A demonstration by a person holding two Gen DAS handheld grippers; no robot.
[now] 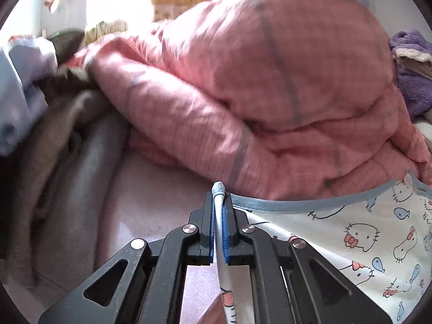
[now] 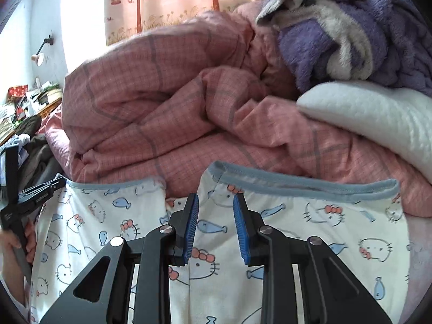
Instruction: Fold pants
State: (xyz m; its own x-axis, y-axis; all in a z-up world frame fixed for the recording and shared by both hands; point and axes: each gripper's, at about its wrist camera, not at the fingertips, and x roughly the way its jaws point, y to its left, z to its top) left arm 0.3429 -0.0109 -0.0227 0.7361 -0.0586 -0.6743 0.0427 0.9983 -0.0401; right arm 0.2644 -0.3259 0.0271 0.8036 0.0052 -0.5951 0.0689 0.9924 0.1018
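Observation:
White pants (image 2: 324, 232) printed with cat faces and blue fish lie flat on the bed, their two blue-grey hems (image 2: 305, 182) towards the pink quilt. My right gripper (image 2: 216, 202) hovers over the inner edge of the right-hand leg. It is open, and its blue pads (image 2: 191, 224) stand apart with the fabric lying beneath them. My left gripper (image 1: 218, 197) is shut on the outer corner of the other leg's hem (image 1: 297, 206), with a strip of trim and white cloth pinched between the pads. In the right wrist view the left gripper (image 2: 60, 179) shows at the far left, held by a hand (image 2: 13, 243).
A bulky pink checked quilt (image 2: 162, 108) is heaped just behind the hems. A purple fleece garment (image 2: 337, 27) and a white pillow (image 2: 378, 118) lie at the back right. Grey-brown clothes (image 1: 67, 148) are piled on the left. Pale bedsheet (image 1: 151, 208) shows beside the pants.

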